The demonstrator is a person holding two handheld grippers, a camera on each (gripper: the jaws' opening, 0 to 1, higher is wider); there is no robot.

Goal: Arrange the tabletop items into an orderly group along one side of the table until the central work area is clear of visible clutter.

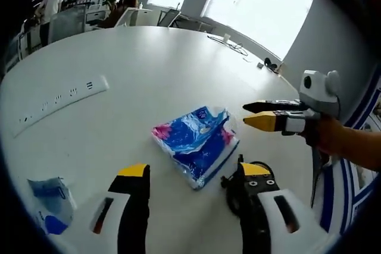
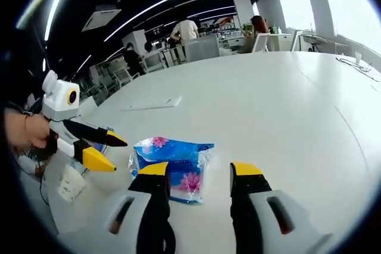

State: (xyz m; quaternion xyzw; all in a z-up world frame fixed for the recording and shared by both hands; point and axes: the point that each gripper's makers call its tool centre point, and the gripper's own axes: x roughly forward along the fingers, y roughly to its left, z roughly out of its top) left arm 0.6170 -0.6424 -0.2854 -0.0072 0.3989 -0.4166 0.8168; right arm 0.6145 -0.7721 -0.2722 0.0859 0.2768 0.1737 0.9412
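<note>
Left gripper view: the left gripper [image 1: 193, 176] hovers low over the white table [image 1: 137, 81], jaws apart with nothing between them. Just ahead lies the tissue pack [image 1: 196, 144], a soft blue-and-pink plastic packet lying flat in the open middle of the table. The right gripper [image 1: 265, 114] comes in from the right with its yellow-tipped jaws slightly parted and empty, tips close to the pack's far corner but not touching. A small blue-and-white packet [image 1: 50, 203] lies well apart, toward the lower left. A black coiled object [image 1: 253, 173] sits beside the left gripper's right-hand jaw, partly hidden. A flush power-socket strip [image 1: 59, 99] is set in the tabletop farther off.

Right gripper view: the right gripper [image 2: 199, 173] has jaws open; the tissue pack [image 2: 172, 168] lies just before them, nearer its left-hand jaw. The left gripper [image 2: 107, 150] enters from the left, jaws parted and empty.

Judgement: the step in hand appears to be grasping the pack. The wrapper is slack and slippery, so one gripper should close across a short edge, taking film and contents together. Lift before carrying it sideways, since dragging could crumple it.
</note>
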